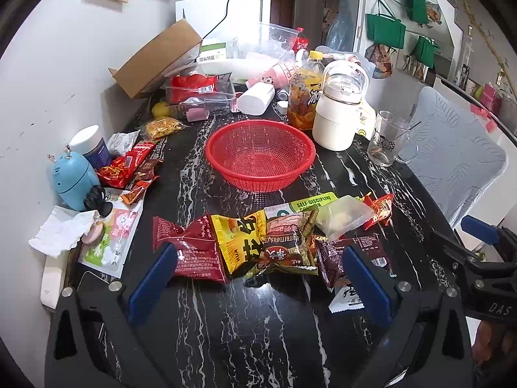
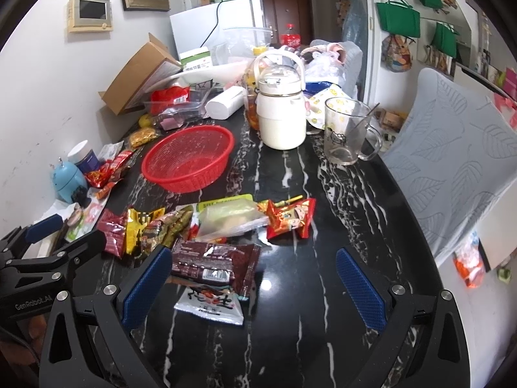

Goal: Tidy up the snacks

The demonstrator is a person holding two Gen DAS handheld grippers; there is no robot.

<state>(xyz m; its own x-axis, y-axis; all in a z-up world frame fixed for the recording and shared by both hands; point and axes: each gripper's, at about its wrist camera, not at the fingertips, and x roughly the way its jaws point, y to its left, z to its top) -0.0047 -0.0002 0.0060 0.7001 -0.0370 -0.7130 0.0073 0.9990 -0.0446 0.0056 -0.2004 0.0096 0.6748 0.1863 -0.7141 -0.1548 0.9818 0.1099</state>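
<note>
Table: black marble-patterned tabletop (image 2: 290, 323), cluttered along the wall side.
Basket: round red plastic mesh basket (image 1: 260, 155) sits empty mid-table, beyond the snacks.
Snack row: dark red foil packet (image 1: 190, 252), yellow crinkly bag (image 1: 240, 242), brown-gold wrapper (image 1: 286, 245), overlapping in a line near the front edge.
Brown packet: dark brown snack packet (image 2: 215, 263) lies over a white sachet (image 2: 210, 305).
Left gripper (image 1: 258, 278): jaws spread wide, holding nothing (hovering over the row).
Right gripper (image 2: 255, 286): jaws wide apart, empty, brown packet by its left finger.

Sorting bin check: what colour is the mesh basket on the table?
Red; the mesh basket shows best in the left wrist view, empty.
</note>
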